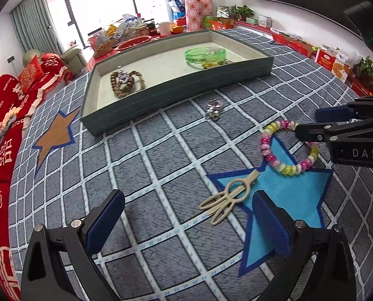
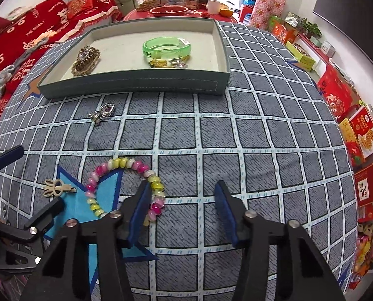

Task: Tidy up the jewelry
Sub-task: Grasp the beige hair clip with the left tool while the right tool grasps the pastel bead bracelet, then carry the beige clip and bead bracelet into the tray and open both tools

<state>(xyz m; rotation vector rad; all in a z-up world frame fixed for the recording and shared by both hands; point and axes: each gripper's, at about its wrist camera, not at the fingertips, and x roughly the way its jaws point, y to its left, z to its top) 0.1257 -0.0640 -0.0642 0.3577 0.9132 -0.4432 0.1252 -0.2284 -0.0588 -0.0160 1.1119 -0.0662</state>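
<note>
From where I sit, the room fills the rim of both views: a red sofa [image 1: 8, 115] at nine o'clock, a cluttered side table [image 2: 176, 2] at twelve, and stacked red boxes [image 2: 342, 100] at three, all bent by the lens and too small to read.

The work surface is a grey checked cloth [image 1: 161, 155] with stars sewn on; its near edge is cut off by my own grippers.

On it, toward twelve, stands the grey tray [image 2: 136, 85]. Inside lie a brown bead string [image 2: 86, 59] at the left and a green bangle [image 2: 167, 47] at the right, with small yellow bits [image 2: 161, 62] just beside the bangle that I cannot make out.

The left gripper [image 1: 186, 223] stands wide with nothing between its pads. The right gripper [image 2: 181, 213] is half narrowed (not gripping yet): its left pad [image 2: 140, 213] sits inside the ring of the pastel bead bracelet [image 2: 126, 188], hiding part of it, while the other pad is outside on bare cloth.

The bracelet lies on the blue star [image 1: 292, 195]. At its nine o'clock in the right view lies a cream hair clip [image 2: 57, 188]. A silvery trinket [image 2: 102, 114] lies near the tray's front wall, too tangled to identify.
</note>
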